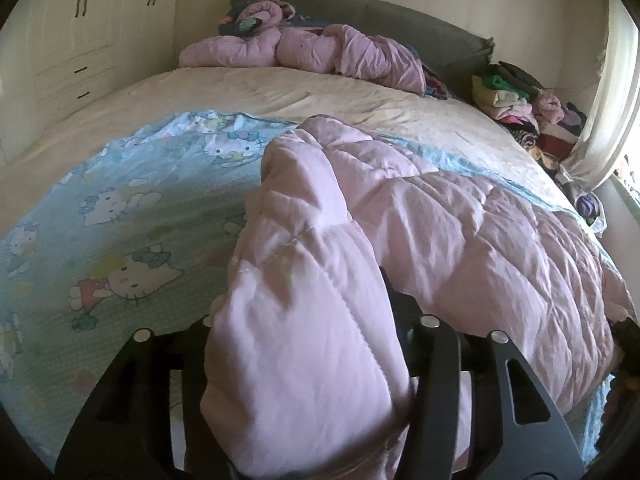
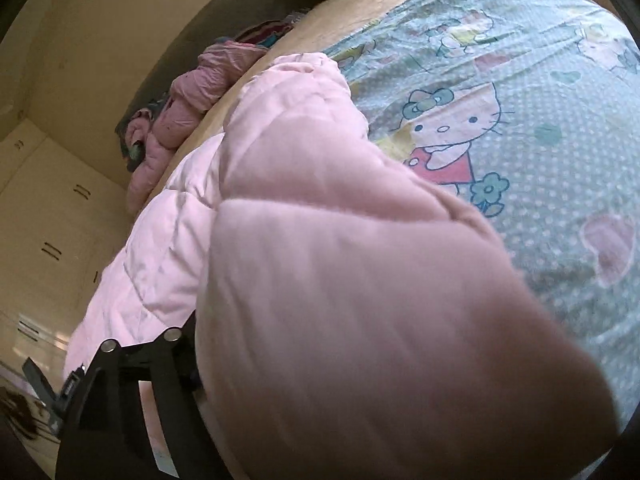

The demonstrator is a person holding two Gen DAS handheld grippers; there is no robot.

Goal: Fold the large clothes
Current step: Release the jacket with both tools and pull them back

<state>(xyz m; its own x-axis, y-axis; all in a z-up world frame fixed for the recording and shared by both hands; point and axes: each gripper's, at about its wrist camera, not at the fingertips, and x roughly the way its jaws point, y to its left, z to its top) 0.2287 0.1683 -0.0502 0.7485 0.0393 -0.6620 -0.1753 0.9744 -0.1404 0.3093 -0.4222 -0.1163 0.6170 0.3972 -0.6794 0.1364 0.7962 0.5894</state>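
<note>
- Pale pink quilted padded garment (image 1: 304, 280) lies on the bed, partly over a light blue cartoon-cat printed sheet (image 1: 120, 216).
- Left tool (image 1: 316, 364): a thick fold of the garment sits between its jaws; whether the pads press cannot be told.
- Right tool (image 2: 248, 360): fabric bulges over it, hiding the jaws; grip cannot be told.
- Judgement: both tools work one folded edge, probably laying it down.
- Cream bedspread (image 1: 280, 96); another pink garment (image 1: 320, 48) at the grey headboard (image 1: 400, 16); white wardrobes (image 1: 80, 28).
</note>
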